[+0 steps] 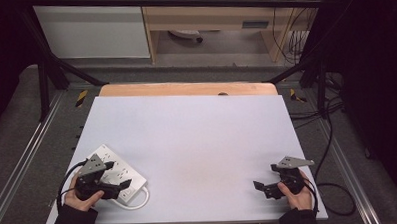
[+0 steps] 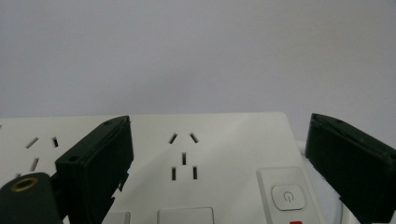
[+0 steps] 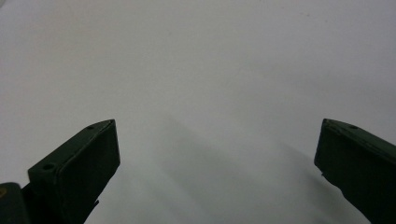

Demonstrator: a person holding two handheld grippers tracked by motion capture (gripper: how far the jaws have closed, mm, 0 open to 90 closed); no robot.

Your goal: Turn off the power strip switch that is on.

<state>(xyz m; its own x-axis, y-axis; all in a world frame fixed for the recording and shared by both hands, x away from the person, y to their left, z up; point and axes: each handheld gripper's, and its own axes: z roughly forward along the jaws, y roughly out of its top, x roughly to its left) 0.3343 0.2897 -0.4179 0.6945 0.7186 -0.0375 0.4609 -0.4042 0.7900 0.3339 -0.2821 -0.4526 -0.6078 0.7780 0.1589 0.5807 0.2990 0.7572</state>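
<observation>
left gripper (image 1: 119, 176) jaws wide, poised over white plastic power strip (image 1: 122, 170) at table's near-left corner | right gripper (image 1: 265, 185) wide, idle near-right | step: probably grasping the strip's switch end (image 2: 288, 196) | advice: straddle both edges squarely, close gently, avoid white cord (image 1: 139, 200)

No words, brand names or numbers are legible in any view. The sole readable sign is the power symbol, a circle broken by a short vertical stroke, printed in grey on the rounded switch button (image 2: 286, 198) of the white power strip (image 2: 224, 140); the button sits in a raised rectangular frame at the strip's end, beside a socket. A small red mark (image 2: 295, 222) lies directly below the button, cut off by the picture's edge and bearing no legible character. In the high view the power strip (image 1: 119, 171) shows no legible marking.
</observation>
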